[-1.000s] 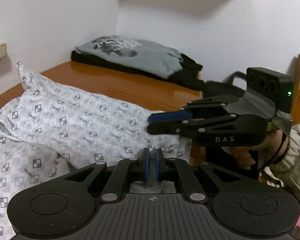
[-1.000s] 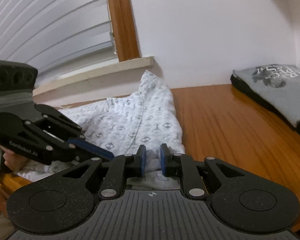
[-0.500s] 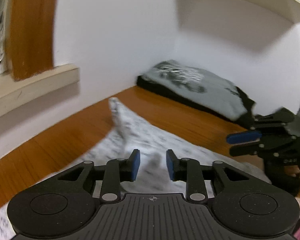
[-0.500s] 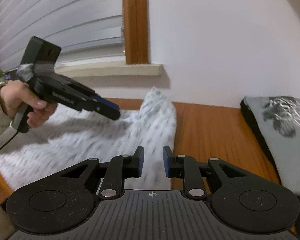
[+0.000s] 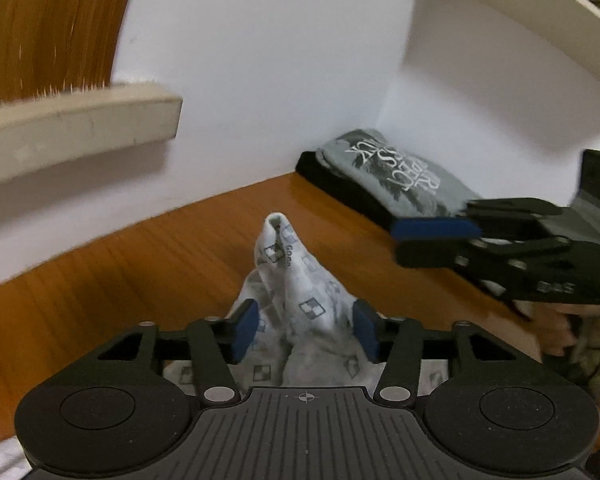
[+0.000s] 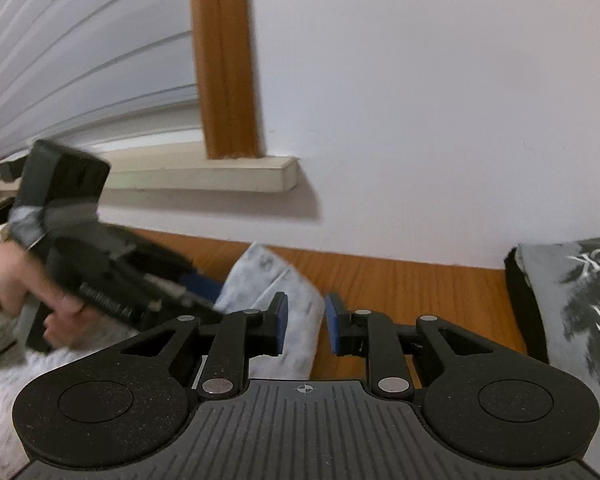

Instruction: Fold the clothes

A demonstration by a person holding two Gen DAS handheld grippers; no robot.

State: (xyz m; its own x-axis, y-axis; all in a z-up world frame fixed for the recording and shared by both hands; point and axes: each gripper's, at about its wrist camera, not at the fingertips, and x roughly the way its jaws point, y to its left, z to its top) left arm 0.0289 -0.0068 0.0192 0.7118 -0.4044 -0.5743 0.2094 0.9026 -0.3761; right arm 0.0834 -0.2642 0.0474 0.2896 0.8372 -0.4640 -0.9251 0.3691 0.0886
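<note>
A white garment with a small grey square print (image 5: 300,292) lies on the wooden table (image 5: 140,264), one pointed end reaching toward the wall. My left gripper (image 5: 305,334) is open, its blue pads either side of the raised cloth without pinching it. It also shows at the left of the right wrist view (image 6: 196,288). My right gripper (image 6: 305,326) is open and empty above the garment's right edge (image 6: 288,300). It shows at the right of the left wrist view (image 5: 432,236), held by a hand.
A folded grey printed shirt on a black garment (image 5: 396,180) lies in the table's far right corner (image 6: 572,304). A window sill (image 5: 80,128) juts from the white wall at left. A white shelf (image 5: 520,12) hangs overhead.
Both grippers have opened, the left one wider. Both have swung up and forward toward the garment's far pointed end and the wall.
</note>
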